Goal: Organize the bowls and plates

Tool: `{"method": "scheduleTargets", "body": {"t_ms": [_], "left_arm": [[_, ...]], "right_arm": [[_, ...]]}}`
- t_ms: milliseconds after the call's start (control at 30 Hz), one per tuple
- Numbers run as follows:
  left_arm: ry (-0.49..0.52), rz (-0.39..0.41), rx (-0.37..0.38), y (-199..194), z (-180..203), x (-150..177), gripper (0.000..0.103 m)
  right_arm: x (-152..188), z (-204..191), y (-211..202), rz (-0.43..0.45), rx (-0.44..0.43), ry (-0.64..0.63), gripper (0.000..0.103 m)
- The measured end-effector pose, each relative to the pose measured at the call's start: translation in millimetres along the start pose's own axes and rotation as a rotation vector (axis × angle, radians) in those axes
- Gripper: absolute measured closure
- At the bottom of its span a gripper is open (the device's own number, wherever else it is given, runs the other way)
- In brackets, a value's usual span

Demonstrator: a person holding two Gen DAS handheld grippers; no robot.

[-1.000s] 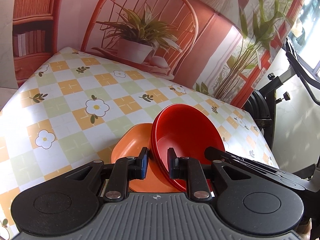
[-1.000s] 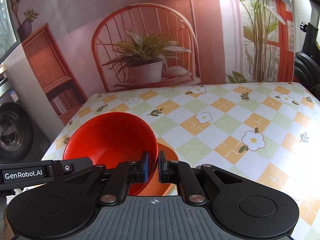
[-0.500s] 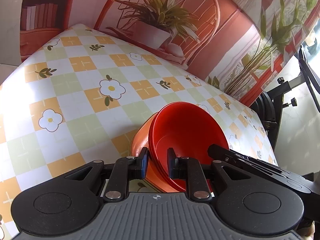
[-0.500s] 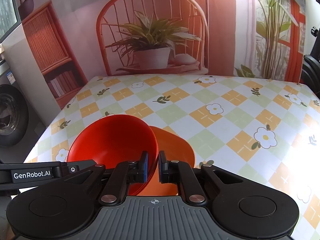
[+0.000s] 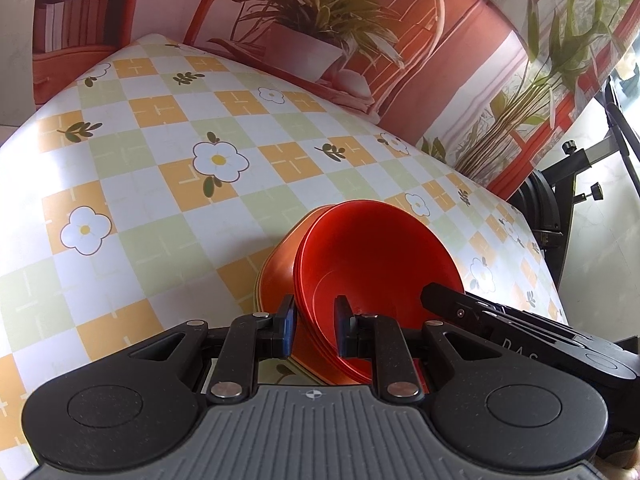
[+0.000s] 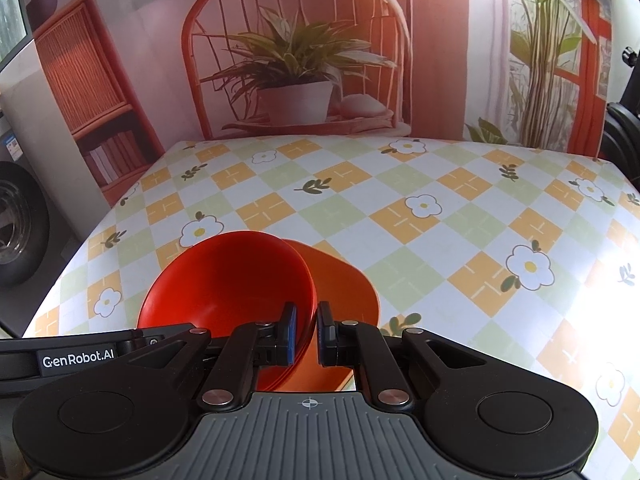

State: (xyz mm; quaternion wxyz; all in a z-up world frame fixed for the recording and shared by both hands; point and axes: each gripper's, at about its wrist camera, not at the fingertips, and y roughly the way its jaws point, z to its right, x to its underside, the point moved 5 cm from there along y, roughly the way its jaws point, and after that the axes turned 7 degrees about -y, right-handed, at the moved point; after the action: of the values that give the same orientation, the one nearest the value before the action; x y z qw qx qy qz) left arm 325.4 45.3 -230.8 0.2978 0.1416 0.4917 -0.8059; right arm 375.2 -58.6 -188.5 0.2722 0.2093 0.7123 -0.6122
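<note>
Checked oilcloth in orange, green and white, printed with flowers, covers the table [image 6: 440, 208]; a photographic backdrop [image 6: 300, 60] of a cane chair and potted plant hangs behind it.

Near the front edge, the red bowl [image 5: 376, 264] sits tilted inside the orange bowl [image 5: 280, 268]; both are held off level, and whether the orange bowl touches the cloth is hard to tell from either wrist view.

The left gripper [image 5: 315, 330] has its jaws clamped on the near rim, seemingly of both bowls at once; the right gripper [image 6: 307, 338] is closed on the red bowl's rim on the opposite side, one pad inside and one outside.

Step in hand, by my judgement: nesting the red bowl into the orange one. The next move calls for levelling the pair, seating the red bowl fully, lowering the stack flat onto the table, then letting go of one side at a time so it does not tip.
</note>
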Motion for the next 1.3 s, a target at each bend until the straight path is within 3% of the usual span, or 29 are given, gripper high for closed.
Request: {"method": "scheduleTargets", "body": {"t_ms": [267, 400, 567, 900, 1167, 1300], "left_arm": [[0.03, -0.002, -0.027, 2.5, 2.5, 3.6, 0.082], [0.029, 0.0, -0.042, -3.3, 2.5, 0.5, 0.071], [0.051, 0.056, -0.096, -21.7, 4.0, -6.6, 0.054], [0.131, 0.193, -0.18, -73.0, 21.0, -21.4, 0.046], [0.259, 0.351, -0.28, -129.5, 57.4, -24.6, 0.037], [0.282, 0.415, -0.246, -161.9, 79.0, -21.5, 0.029]], "right_arm": [[4.4, 1.8, 2.3, -0.019, -0.003, 0.003, 0.093], [3.8, 1.6, -2.8, -0.013, -0.007, 0.004, 0.088], [0.9, 6.8, -15.5, 0.014, 0.005, 0.016, 0.085], [-9.9, 23.3, -59.8, 0.118, 0.032, 0.041, 0.071], [-19.6, 31.7, -115.7, 0.239, 0.023, 0.057, 0.037], [-22.3, 34.7, -150.2, 0.298, 0.021, 0.063, 0.023]]}}
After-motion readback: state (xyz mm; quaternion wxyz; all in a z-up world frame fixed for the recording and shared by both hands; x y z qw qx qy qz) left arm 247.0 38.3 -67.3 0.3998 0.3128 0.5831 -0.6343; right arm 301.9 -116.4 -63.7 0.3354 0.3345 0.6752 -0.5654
